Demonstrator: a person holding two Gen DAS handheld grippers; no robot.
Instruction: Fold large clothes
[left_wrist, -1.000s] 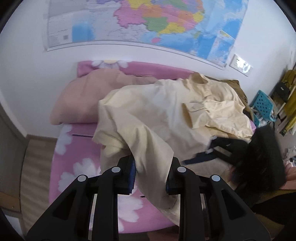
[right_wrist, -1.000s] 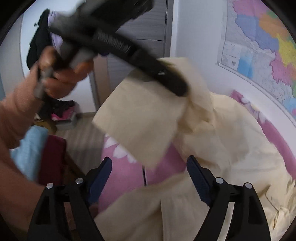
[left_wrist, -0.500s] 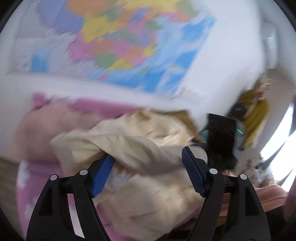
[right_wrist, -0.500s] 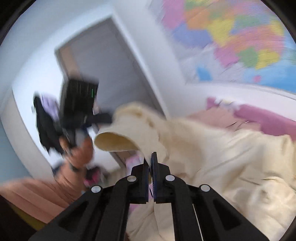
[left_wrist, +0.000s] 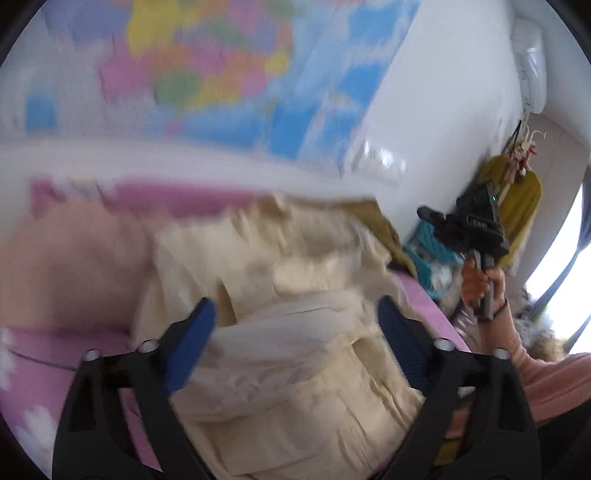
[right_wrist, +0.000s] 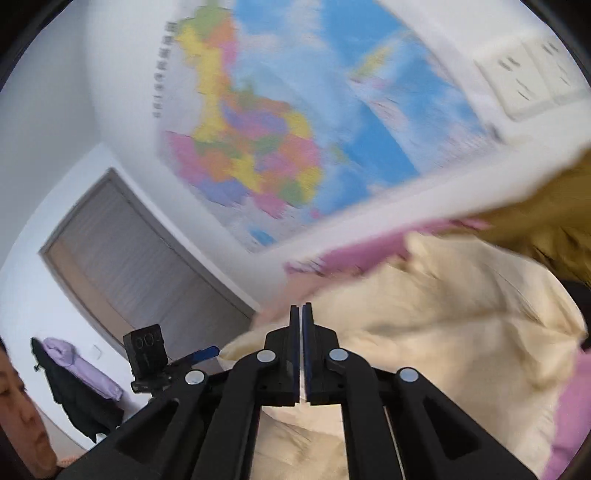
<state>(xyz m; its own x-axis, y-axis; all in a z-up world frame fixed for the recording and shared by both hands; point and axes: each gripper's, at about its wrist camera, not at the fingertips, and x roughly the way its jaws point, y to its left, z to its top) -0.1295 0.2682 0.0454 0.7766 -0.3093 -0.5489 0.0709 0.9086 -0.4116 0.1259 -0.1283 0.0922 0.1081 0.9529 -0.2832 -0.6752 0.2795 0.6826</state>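
Note:
A large cream garment (left_wrist: 295, 314) lies crumpled on the pink flowered bed (left_wrist: 29, 354); it also shows in the right wrist view (right_wrist: 461, 332). My left gripper (left_wrist: 295, 325) is open, its blue pads spread above the cloth and holding nothing. My right gripper (right_wrist: 300, 343) is shut, its pads pressed together with no cloth visibly between them; it also shows at the right of the left wrist view (left_wrist: 469, 229), raised in the person's hand. Both views are blurred by motion.
A coloured wall map (left_wrist: 207, 74) hangs above the bed. A pale pink pillow (left_wrist: 66, 266) lies at the left. An olive garment (right_wrist: 546, 221) lies at the far end. A grey door (right_wrist: 129, 266), hanging clothes (left_wrist: 517, 199) and a teal stool (left_wrist: 432, 251) stand around.
My left gripper let go of the cream cloth and opened wide. My right gripper shut and lifted up and away from the bed. Both cameras swung upward towards the map.

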